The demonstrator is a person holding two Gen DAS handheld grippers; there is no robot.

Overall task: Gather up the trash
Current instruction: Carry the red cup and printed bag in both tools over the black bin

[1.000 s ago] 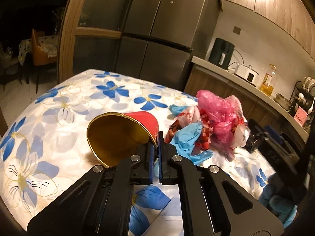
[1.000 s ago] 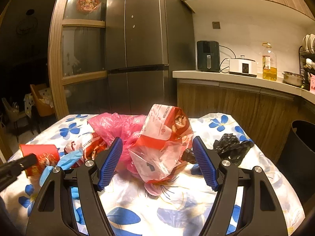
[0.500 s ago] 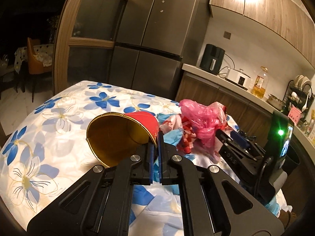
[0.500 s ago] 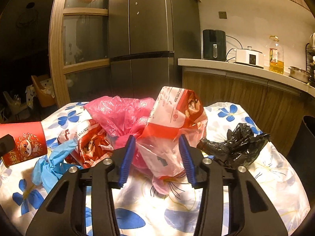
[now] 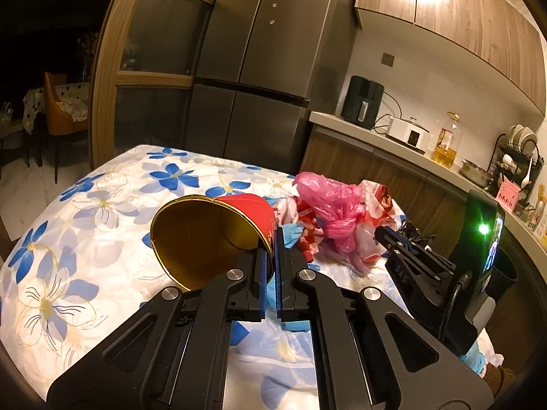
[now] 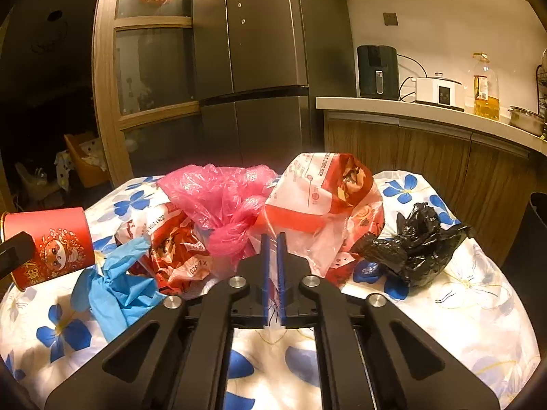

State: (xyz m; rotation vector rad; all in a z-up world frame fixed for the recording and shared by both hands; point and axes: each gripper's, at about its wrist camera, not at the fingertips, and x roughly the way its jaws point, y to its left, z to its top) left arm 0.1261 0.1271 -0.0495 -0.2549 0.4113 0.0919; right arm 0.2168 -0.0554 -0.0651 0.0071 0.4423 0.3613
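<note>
Red paper cup (image 5: 218, 235): gold-lined, nothing seen inside, tipped on its side with its mouth toward the left-wrist camera; its rim is pinched by the closed left tongs (image 5: 270, 256). A cartoon figure and gold characters are printed on its wall (image 6: 51, 246), not legible.

Clear plastic bag with red print (image 6: 321, 212): a fold is clamped in the right tongs (image 6: 272, 249), whose jaws have just been closing on it. Small printed text is present, unreadable.

Pink plastic bag (image 6: 222, 205): knotted, just left of the right tongs.

Red-and-white wrapper (image 6: 174, 249): "XL" and digits are partly readable.

Blue glove (image 6: 112, 283): crumpled, between cup and wrapper.

Black bag (image 6: 413, 246): crumpled, right of the right tongs.

All are laid on the bench, covered by a blue-flowered cloth (image 6: 461, 307).
</note>
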